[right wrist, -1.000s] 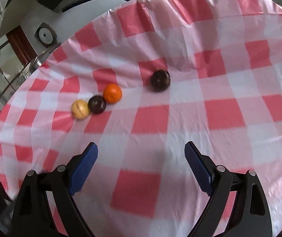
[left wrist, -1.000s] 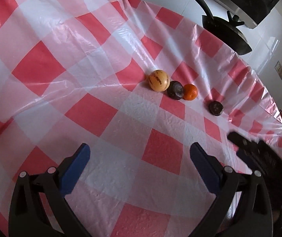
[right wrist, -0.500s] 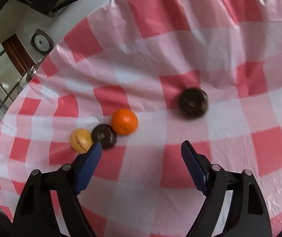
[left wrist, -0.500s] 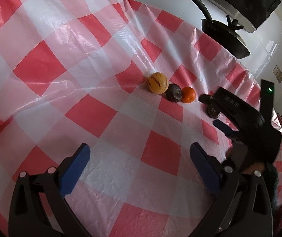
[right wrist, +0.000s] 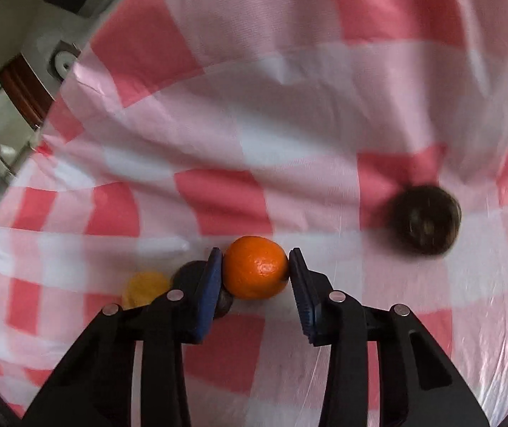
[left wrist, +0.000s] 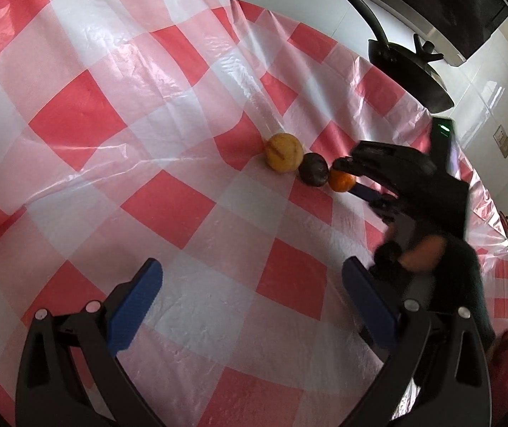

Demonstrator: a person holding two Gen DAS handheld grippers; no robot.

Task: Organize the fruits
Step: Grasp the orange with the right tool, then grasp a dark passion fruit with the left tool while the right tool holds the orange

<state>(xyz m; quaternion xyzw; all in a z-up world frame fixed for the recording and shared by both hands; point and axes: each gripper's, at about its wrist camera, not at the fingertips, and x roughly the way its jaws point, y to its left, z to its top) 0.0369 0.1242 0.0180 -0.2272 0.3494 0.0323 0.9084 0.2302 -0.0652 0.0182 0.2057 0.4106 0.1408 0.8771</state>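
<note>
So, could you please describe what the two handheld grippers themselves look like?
Both match: the left gripper and right gripper have black plastic arms with silver rivets and two blue ribbed pads. Seen from the left wrist camera, the right unit's black body carries a small green light, and the hand on it wears a dark glove.

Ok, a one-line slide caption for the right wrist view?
Right gripper closing its blue fingers on the orange, beside a dark fruit on the checked cloth.
</note>
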